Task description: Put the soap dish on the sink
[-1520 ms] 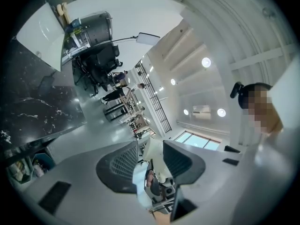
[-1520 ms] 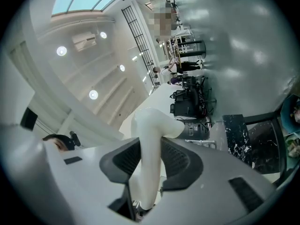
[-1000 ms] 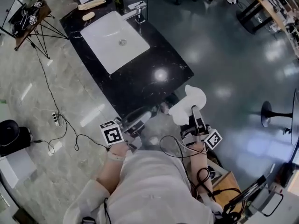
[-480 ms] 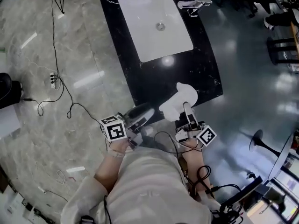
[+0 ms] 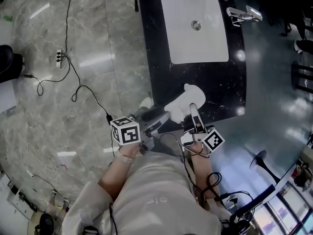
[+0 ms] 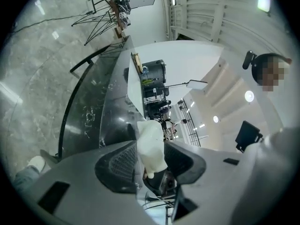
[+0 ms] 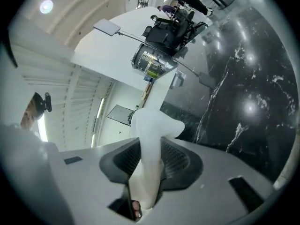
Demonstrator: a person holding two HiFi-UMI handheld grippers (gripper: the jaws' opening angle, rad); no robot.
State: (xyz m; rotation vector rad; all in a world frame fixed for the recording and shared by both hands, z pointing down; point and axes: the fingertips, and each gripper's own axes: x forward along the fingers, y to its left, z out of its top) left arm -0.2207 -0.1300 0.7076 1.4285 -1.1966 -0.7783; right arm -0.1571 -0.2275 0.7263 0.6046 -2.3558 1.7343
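The white soap dish (image 5: 183, 101) hangs in the air over the near edge of the black marble counter (image 5: 230, 84). Both grippers hold it. My right gripper (image 5: 192, 107) is shut on its near end, and in the right gripper view the soap dish (image 7: 151, 139) stands up between the ribbed pads (image 7: 178, 159). My left gripper (image 5: 164, 115) comes in from the left and is shut on the soap dish (image 6: 151, 146) too. The white rectangular sink (image 5: 195, 26) sits further back in the counter, with its chrome faucet (image 5: 242, 14) on the right.
Grey marble floor with black cables (image 5: 80, 89) and a power strip (image 5: 59, 57) lies left of the counter. Dark glossy floor lies to the right, with a round stand base (image 5: 258, 158) on it. A cord loops from my right gripper toward the person's body.
The counter and sink have swung round and come nearer in the head view. Both grippers, still holding the soap dish, now reach over the counter's near edge.
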